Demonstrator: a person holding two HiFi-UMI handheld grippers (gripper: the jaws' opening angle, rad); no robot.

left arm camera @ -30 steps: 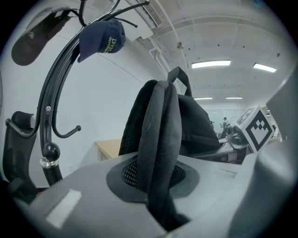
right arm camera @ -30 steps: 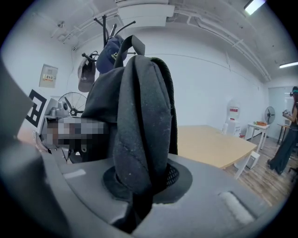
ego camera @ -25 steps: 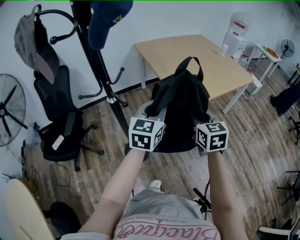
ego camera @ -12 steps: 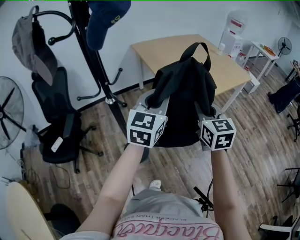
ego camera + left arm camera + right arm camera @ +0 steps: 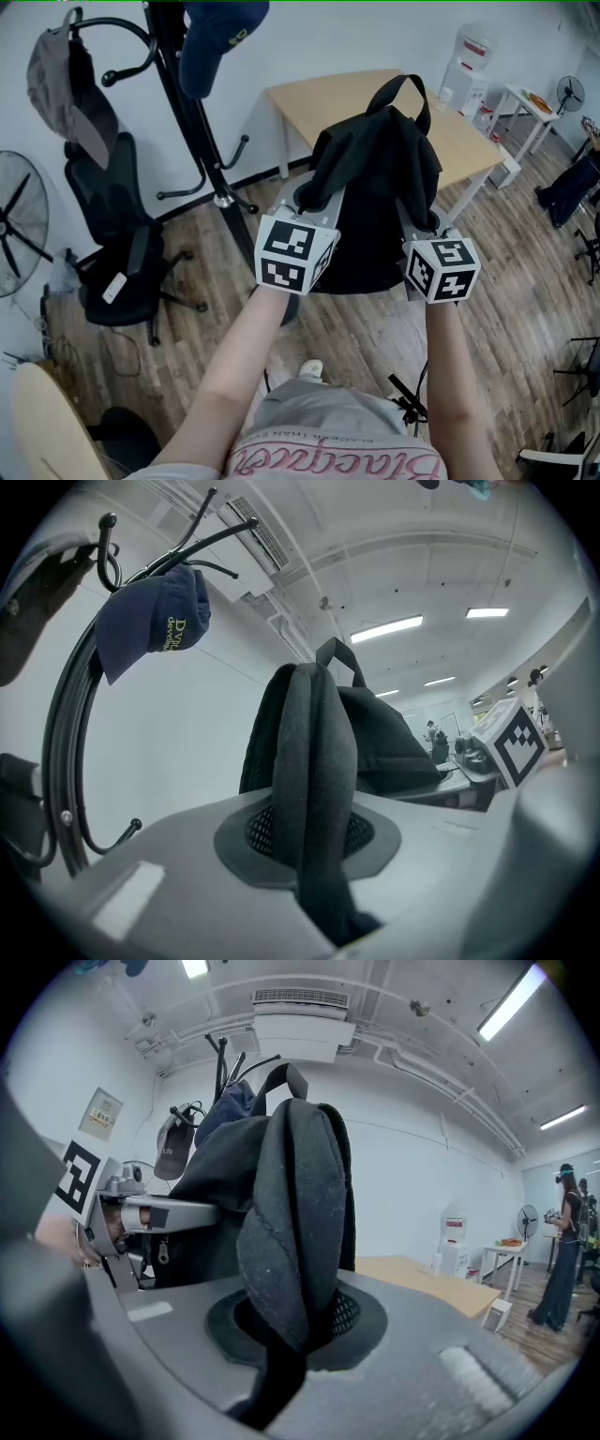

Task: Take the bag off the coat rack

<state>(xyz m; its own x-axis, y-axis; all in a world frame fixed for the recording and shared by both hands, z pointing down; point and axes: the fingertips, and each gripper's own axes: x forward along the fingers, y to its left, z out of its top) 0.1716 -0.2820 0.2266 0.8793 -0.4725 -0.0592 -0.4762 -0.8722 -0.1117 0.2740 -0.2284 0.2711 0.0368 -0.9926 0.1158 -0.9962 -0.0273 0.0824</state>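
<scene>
A black backpack (image 5: pixel 375 187) hangs in the air in front of me, held by its two shoulder straps and apart from the black coat rack (image 5: pixel 192 122) at the left. My left gripper (image 5: pixel 309 199) is shut on the left strap (image 5: pixel 314 789), which runs up between its jaws. At the bag's right side, my right gripper (image 5: pixel 414 214) is shut on the other strap (image 5: pixel 291 1241). The bag's top loop (image 5: pixel 405 92) stands free above it. The lower part of the bag is hidden behind the marker cubes.
A blue cap (image 5: pixel 216 37) and a grey hat (image 5: pixel 61 80) hang on the coat rack. A black office chair (image 5: pixel 122 253) and a fan (image 5: pixel 19 220) stand at the left. Behind the bag are a wooden table (image 5: pixel 347 98) and a water dispenser (image 5: pixel 473 66).
Both grippers have risen together with the backpack, which now sits higher in the head view. The coat rack and its hats have not moved.
</scene>
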